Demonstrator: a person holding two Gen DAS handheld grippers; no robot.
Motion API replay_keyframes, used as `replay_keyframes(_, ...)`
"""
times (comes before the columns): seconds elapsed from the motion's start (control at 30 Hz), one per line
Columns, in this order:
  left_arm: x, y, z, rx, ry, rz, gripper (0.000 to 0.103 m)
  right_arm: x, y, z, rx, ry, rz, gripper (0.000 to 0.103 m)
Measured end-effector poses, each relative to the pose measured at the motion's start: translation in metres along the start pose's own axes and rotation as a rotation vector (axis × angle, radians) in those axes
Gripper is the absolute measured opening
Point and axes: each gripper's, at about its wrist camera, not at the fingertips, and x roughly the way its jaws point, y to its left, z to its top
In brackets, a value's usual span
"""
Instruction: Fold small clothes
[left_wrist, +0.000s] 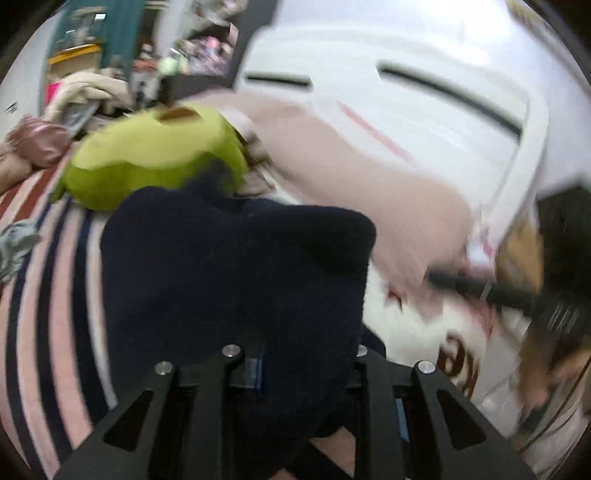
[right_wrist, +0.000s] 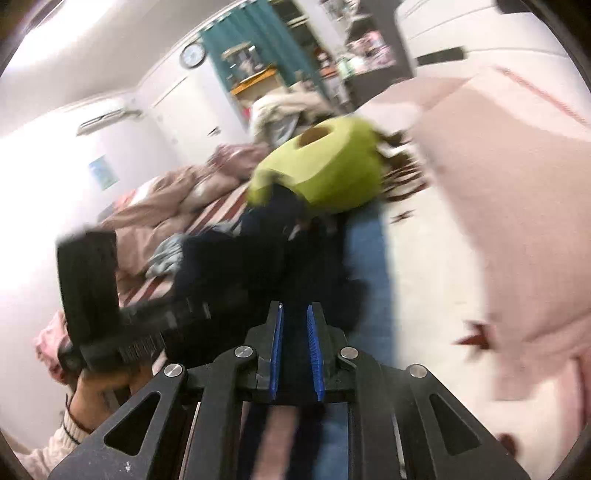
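Note:
A dark navy garment (left_wrist: 236, 280) hangs bunched over my left gripper (left_wrist: 295, 373) and hides most of its fingers; the blue pads show only at the edges. In the right wrist view the same navy garment (right_wrist: 255, 266) runs from the left gripper's body (right_wrist: 110, 306) to my right gripper (right_wrist: 295, 354). Its blue pads (right_wrist: 277, 354) stand a narrow gap apart with dark cloth between them. Both views are blurred by motion.
A lime-green cushion (left_wrist: 155, 155) lies on the striped bedspread (left_wrist: 44, 295) beyond the garment. A pink pillow (right_wrist: 517, 206) lies to the right, a grey cloth (left_wrist: 16, 243) to the left, and a rumpled pink duvet (right_wrist: 177, 199) behind. White cabinets (left_wrist: 406, 74) stand at the back.

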Motion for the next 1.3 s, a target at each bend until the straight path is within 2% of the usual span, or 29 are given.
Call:
replay_keyframes(0.03, 0.009, -0.007, -0.003, 0.025, 0.023, 0.02, 0.022, -0.005, -0.009, -0.002, 0.027, -0.005, -0.004, 0.01)
replay_keyframes(0.1, 0.015, -0.016, -0.01, 0.072, 0.021, 0.075, 0.024, -0.012, -0.022, -0.006, 0.067, -0.006, -0.001, 0.01)
replay_keyframes(0.13, 0.015, -0.017, -0.009, 0.072, 0.018, 0.082, 0.028, -0.014, -0.026, -0.008, 0.075, -0.005, -0.003, 0.01)
replay_keyframes(0.2, 0.009, -0.016, -0.008, 0.04, 0.021, 0.047, 0.043, -0.017, -0.033, -0.008, 0.086, -0.005, -0.005, 0.01)
replay_keyframes(0.27, 0.003, -0.017, -0.006, 0.026, 0.02, 0.002, 0.075, -0.017, -0.032, -0.009, 0.098, -0.006, 0.008, 0.011)
replay_keyframes(0.33, -0.011, -0.024, -0.009, 0.031, 0.021, -0.024, 0.084, -0.018, -0.032, -0.005, 0.097, -0.01, 0.017, 0.019)
replay_keyframes(0.4, -0.029, -0.029, -0.015, 0.047, 0.008, -0.041, 0.084, -0.019, -0.024, -0.001, 0.072, -0.013, 0.015, 0.022)
replay_keyframes(0.47, -0.046, -0.028, -0.023, 0.037, -0.009, -0.024, 0.084, -0.016, -0.011, 0.005, 0.033, -0.007, 0.018, 0.025)
replay_keyframes(0.53, -0.067, -0.02, -0.029, 0.01, -0.034, -0.007, 0.085, -0.009, 0.003, 0.012, -0.001, 0.002, 0.033, 0.039)
replay_keyframes(0.63, -0.101, 0.004, -0.04, -0.037, -0.083, 0.048, 0.089, 0.009, 0.029, 0.023, -0.042, 0.026, 0.06, 0.054)
replay_keyframes(0.7, -0.121, 0.024, -0.047, -0.068, -0.111, 0.097, 0.089, 0.025, 0.049, 0.031, -0.076, 0.041, 0.054, 0.054)
replay_keyframes(0.77, -0.135, 0.045, -0.053, -0.116, -0.129, 0.116, 0.089, 0.043, 0.064, 0.034, -0.109, 0.062, 0.036, 0.054)
replay_keyframes(0.8, -0.14, 0.051, -0.055, -0.135, -0.136, 0.119, 0.089, 0.054, 0.071, 0.035, -0.131, 0.08, 0.014, 0.053)
replay_keyframes(0.87, -0.149, 0.065, -0.059, -0.167, -0.157, 0.131, 0.092, 0.075, 0.079, 0.031, -0.166, 0.106, -0.059, 0.046)
replay_keyframes(0.9, -0.151, 0.069, -0.06, -0.173, -0.162, 0.138, 0.093, 0.081, 0.079, 0.028, -0.172, 0.107, -0.093, 0.025)
replay_keyframes(0.93, -0.152, 0.075, -0.061, -0.178, -0.166, 0.144, 0.094, 0.085, 0.075, 0.025, -0.166, 0.108, -0.124, 0.015)
replay_keyframes(1.0, -0.153, 0.085, -0.062, -0.187, -0.169, 0.155, 0.094, 0.082, 0.065, 0.017, -0.141, 0.111, -0.148, 0.014)
replay_keyframes(1.13, -0.144, 0.11, -0.057, -0.232, -0.156, 0.175, 0.098, 0.078, 0.041, -0.009, -0.128, 0.197, -0.172, 0.013)
replay_keyframes(1.2, -0.132, 0.123, -0.053, -0.269, -0.145, 0.141, 0.098, 0.084, 0.024, -0.024, -0.1, 0.231, -0.186, 0.013)
replay_keyframes(1.3, -0.111, 0.132, -0.046, -0.319, -0.136, 0.072, 0.098, 0.087, 0.013, -0.03, -0.085, 0.235, -0.213, 0.013)
